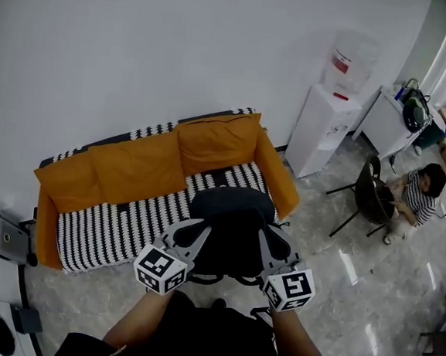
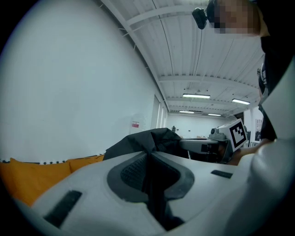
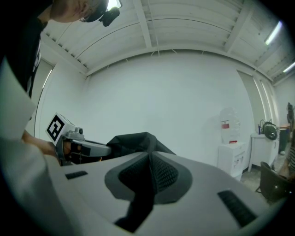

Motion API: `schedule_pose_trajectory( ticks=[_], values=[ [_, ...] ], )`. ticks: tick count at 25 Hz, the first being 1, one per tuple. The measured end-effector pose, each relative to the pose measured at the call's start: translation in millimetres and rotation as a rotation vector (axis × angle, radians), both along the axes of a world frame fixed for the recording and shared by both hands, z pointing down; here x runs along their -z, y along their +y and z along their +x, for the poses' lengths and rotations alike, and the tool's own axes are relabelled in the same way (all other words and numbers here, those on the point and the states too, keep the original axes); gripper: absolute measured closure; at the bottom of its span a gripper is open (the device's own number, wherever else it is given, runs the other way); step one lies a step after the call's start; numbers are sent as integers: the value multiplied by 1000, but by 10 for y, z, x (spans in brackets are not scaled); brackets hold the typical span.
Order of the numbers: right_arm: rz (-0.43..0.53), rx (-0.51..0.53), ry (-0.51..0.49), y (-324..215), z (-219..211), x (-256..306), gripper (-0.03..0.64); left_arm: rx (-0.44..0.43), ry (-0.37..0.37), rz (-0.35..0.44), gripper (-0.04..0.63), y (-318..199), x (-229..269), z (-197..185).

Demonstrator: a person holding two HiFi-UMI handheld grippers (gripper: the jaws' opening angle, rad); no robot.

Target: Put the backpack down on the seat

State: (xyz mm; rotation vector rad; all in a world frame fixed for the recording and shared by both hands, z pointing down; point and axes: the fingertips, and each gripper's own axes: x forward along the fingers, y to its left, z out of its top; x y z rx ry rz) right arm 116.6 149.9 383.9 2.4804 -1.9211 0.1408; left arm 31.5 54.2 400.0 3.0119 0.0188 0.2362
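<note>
The backpack [image 1: 231,220] hangs between the two tongs, off the floor and not yet on anything. The left tongs [image 1: 196,233] are clenched on a fold of its black fabric on one side. The right tongs [image 1: 268,238] are clenched on it on the other side. In each gripper view a dark strip of cloth runs down between the closed pads, and the bulk of the bag rises just past the tips.

The seat [image 1: 117,230] lies ahead of both tongs and lower. It is the striped top of the sofa [image 1: 277,182], and it lies more beyond the left tongs than the right.

The bag looks soft and slack. It will likely sag and swing from the two pinched points, and its weight cannot be read here. Thin fabric could slip through the pads, so a firm pinch on a strap or a seam at each side seems the safer hold. Both sides should come down together.

Counted: one backpack, two tongs, one sofa with two orange back cushions [image 1: 131,169], one water dispenser [image 1: 324,128] ahead and to the right of the right tongs, and one seated person [image 1: 419,194] farther right.
</note>
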Motion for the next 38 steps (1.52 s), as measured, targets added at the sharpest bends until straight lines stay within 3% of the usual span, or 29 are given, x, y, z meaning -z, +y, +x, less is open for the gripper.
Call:
schedule_pose_trajectory(
  ticks=[12,19,26,38],
  values=[
    [-26,-73,-28,152,633,-180,577,-82,-23,-20,555,106,-164,682],
    [-69,-68,-39,21,969,-297,577,-87,-21,-49,555,-58,-280,1063],
    [-92,-44,-34,-363,1422,-347,577,-76,-28,-63,555,-331,-373,1433],
    [-133,74,-28,-1378,2073,-364,577,22,-23,-91,555,-1130,-405,1928]
  ],
)
